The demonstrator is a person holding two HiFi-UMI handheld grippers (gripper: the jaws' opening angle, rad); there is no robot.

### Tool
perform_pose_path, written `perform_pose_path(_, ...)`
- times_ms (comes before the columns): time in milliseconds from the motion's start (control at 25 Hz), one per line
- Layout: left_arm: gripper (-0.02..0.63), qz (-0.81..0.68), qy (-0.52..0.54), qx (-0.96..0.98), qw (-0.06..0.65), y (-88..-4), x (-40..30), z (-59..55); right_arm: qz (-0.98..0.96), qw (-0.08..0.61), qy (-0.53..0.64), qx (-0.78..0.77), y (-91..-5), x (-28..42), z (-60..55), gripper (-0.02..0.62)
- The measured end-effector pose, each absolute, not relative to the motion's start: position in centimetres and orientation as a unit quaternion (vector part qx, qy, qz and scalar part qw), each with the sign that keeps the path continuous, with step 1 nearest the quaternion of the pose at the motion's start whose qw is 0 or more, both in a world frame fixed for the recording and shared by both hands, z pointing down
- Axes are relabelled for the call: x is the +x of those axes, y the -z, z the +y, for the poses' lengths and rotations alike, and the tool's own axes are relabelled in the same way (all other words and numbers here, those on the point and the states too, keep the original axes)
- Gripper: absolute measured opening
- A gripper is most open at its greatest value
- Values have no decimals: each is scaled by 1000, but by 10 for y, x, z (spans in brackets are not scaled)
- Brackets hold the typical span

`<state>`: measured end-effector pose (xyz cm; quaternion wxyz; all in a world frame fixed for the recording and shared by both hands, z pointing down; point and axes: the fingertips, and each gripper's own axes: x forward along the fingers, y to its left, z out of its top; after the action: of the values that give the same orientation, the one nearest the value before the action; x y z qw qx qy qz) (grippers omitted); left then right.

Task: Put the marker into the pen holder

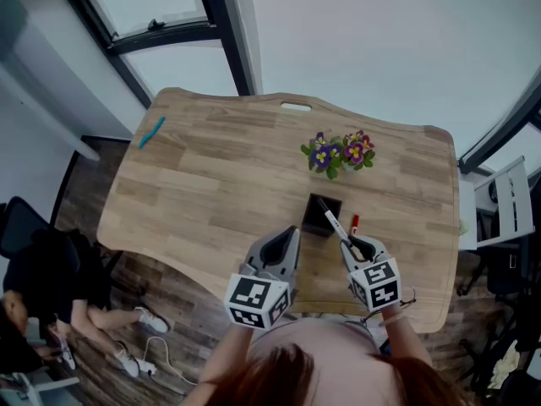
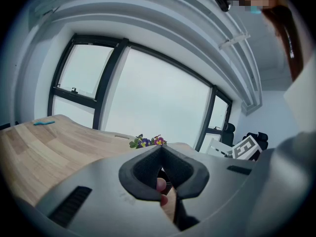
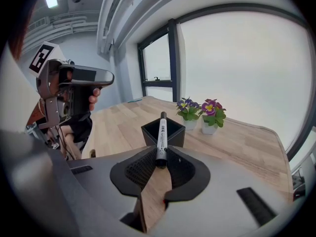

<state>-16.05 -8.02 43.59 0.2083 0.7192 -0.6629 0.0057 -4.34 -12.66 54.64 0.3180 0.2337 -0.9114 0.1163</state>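
A black square pen holder [image 1: 321, 216] stands on the wooden table [image 1: 211, 184], in front of the flowers. My right gripper [image 1: 353, 249] is shut on a black-and-white marker [image 1: 336, 224]. The marker slants up and left, and its tip is over the holder's near right edge. In the right gripper view the marker [image 3: 161, 137] stands between the pads of the right gripper [image 3: 160, 158], with the pen holder [image 3: 177, 132] just behind it. My left gripper [image 1: 285, 245] hovers left of the holder. Its jaws meet at the tips of the left gripper [image 2: 160, 150] and hold nothing.
Two small pots of purple and pink flowers [image 1: 338, 152] stand behind the holder. A red marker [image 1: 354, 223] lies right of the holder. A blue pen [image 1: 152, 131] lies at the table's far left. A person [image 1: 51, 286] sits on the floor at the left. A white chair [image 1: 507, 201] stands at the right.
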Motion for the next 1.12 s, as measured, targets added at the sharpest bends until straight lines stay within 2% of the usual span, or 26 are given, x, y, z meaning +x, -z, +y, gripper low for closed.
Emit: perform_pose_path(1120, 2, -665, -1, 714, 219, -444, -179, -84, -918, 293, -115, 241, -537, -73, -149, 60)
